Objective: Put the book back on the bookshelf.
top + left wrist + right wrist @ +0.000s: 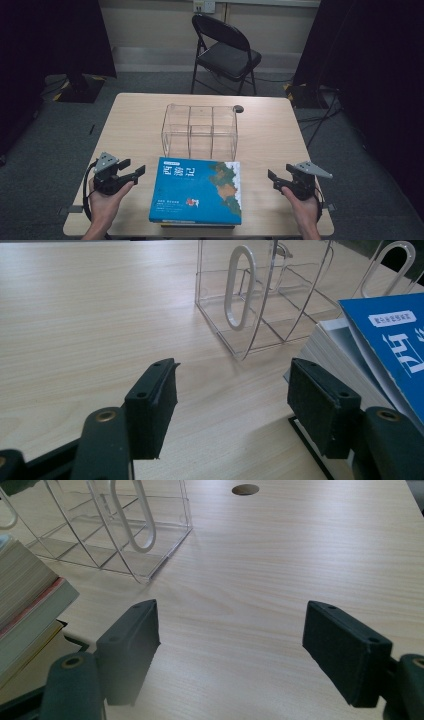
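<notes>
Blue-covered paperback book, glossy, with white characters and a map-like patch of green and orange, lies flat at the near middle of the pale wood-grain table, topping a stack of books whose thick cream page edges show in both gripper views. At least two more books lie beneath it, though the exact count cannot be told. Just behind the stack stands one clear acrylic organiser, box-shaped, split by thin upright dividers into three compartments, each divider cut with a rounded oval slot. Two black grippers flank the stack: the left gripper just beside its left edge, the right gripper a little apart from its right edge. Both are released, their matte rubbery rectangular pads spread wide over bare wood, grasping nothing. One black folding metal chair stands beyond the table
</notes>
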